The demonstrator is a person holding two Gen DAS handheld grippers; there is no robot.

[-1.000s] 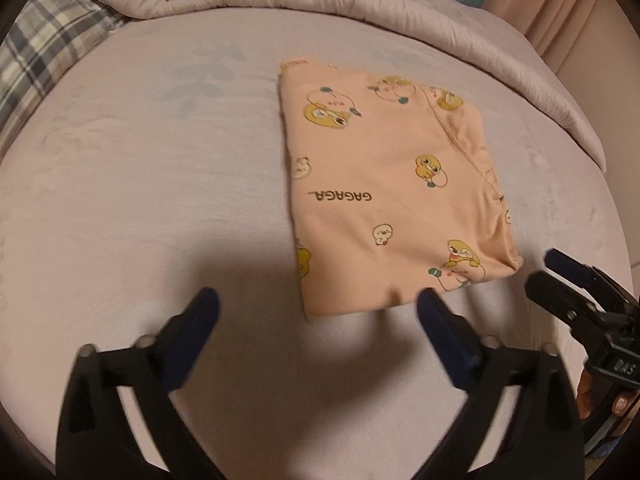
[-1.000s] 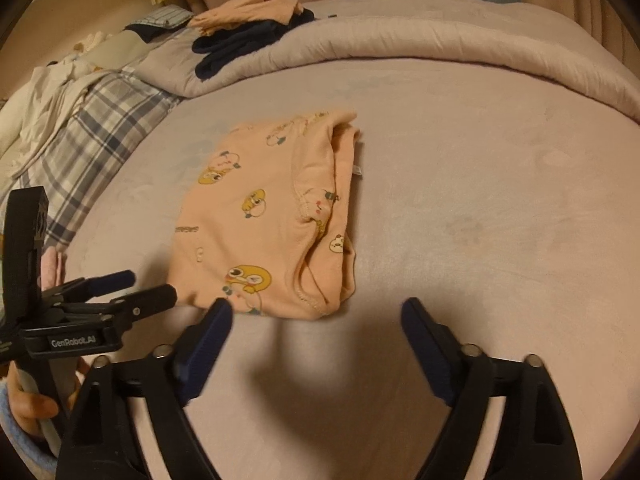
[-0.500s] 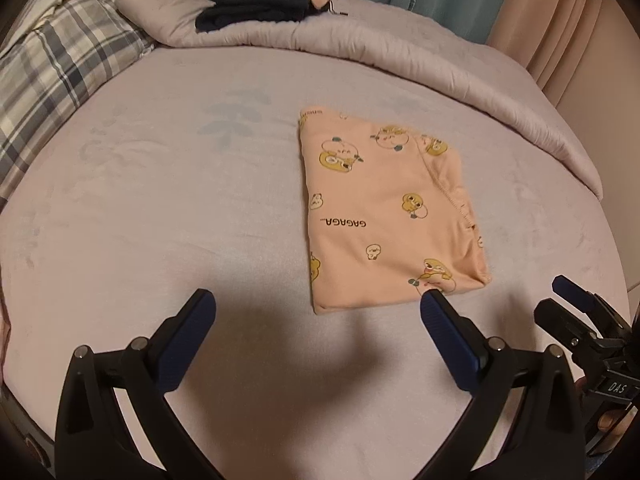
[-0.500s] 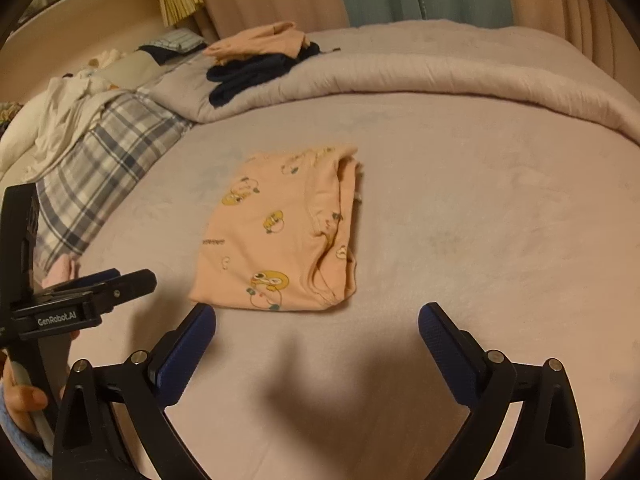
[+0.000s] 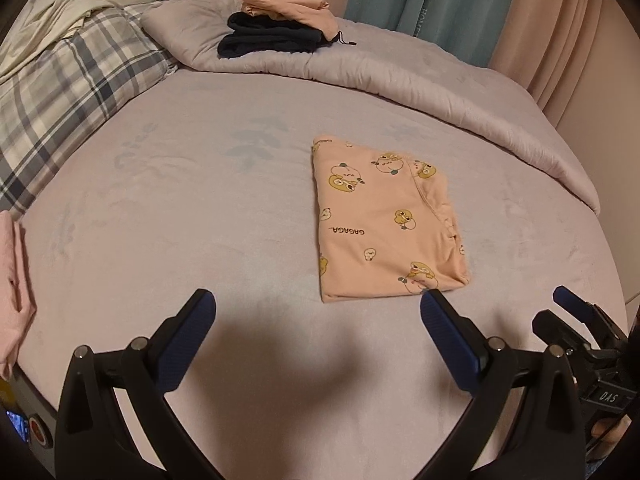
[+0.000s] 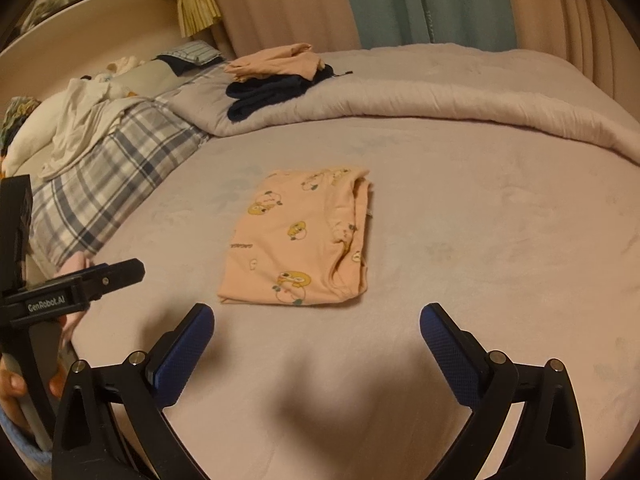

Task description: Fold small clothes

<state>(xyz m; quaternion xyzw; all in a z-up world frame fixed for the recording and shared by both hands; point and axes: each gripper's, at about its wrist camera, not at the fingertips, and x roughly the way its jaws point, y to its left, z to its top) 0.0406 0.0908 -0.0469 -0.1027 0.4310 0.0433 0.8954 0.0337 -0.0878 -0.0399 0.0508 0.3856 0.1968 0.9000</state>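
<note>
- The folded garment lies flat on the bed sheet, near the middle of the bed.
- Behind it, a rolled-back quilt runs across the far side of the bed.
- On the quilt sits a stack of 2 folded clothes.
- A checked pillow lies left of the sheet, with loose cloth heaped on it.
- Curtains hang behind the bed.
- Both grippers, left and right, hover before the garment, apart from it.
</note>
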